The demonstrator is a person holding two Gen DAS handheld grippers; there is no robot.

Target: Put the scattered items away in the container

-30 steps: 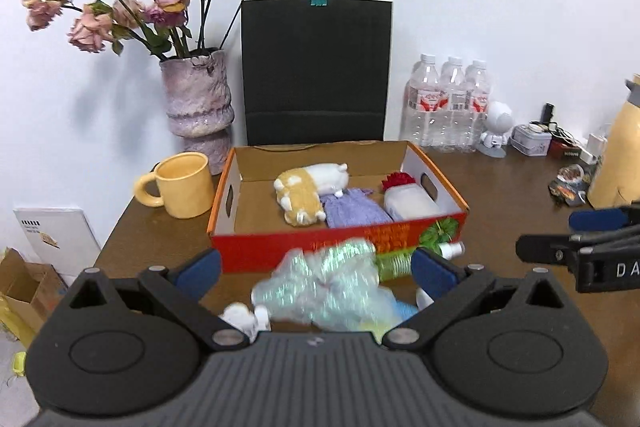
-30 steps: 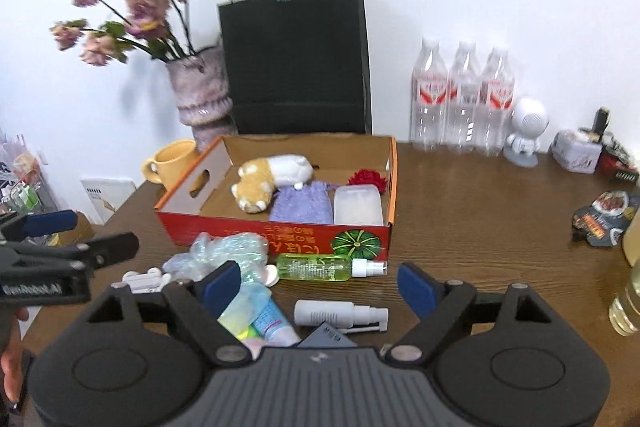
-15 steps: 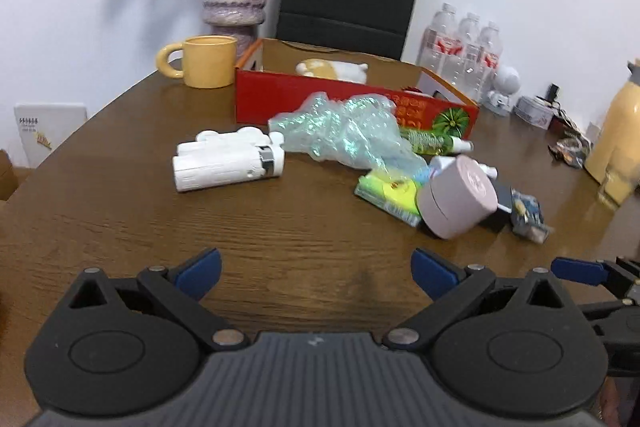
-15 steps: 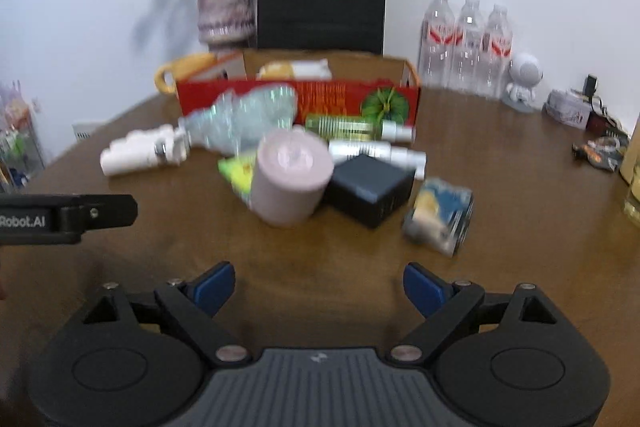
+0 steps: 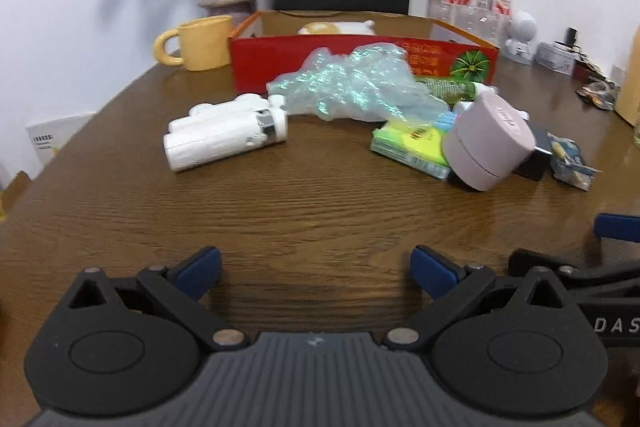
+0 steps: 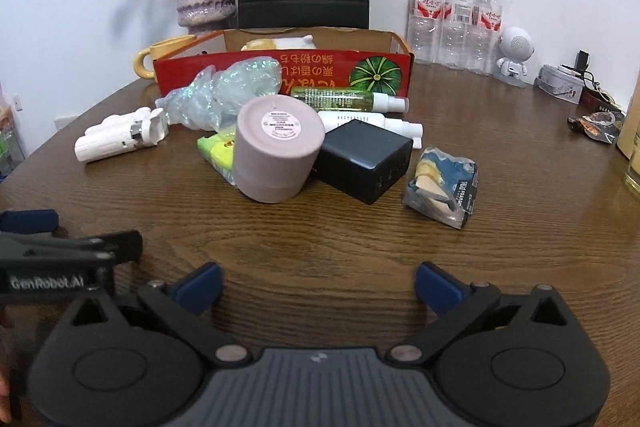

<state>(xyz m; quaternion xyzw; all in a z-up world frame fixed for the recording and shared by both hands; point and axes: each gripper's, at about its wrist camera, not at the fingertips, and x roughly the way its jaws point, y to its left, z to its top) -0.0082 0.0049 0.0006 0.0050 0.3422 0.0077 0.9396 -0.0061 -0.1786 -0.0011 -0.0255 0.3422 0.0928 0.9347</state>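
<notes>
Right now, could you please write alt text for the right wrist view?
An open right gripper, its jaws opening and empty, hovers over a wooden table facing scattered items: a pink tub, a black box and spray bottles before a red box.

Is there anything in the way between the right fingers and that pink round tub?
No. Only bare table lies between the right gripper, whose fingers are opening with nothing between them, and the pink tub.

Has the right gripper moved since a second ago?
Yes. The right gripper has dropped toward the table: the red box, earlier seen from above, now shows mostly its front wall. Its jaws are opening, nothing between them.
</notes>
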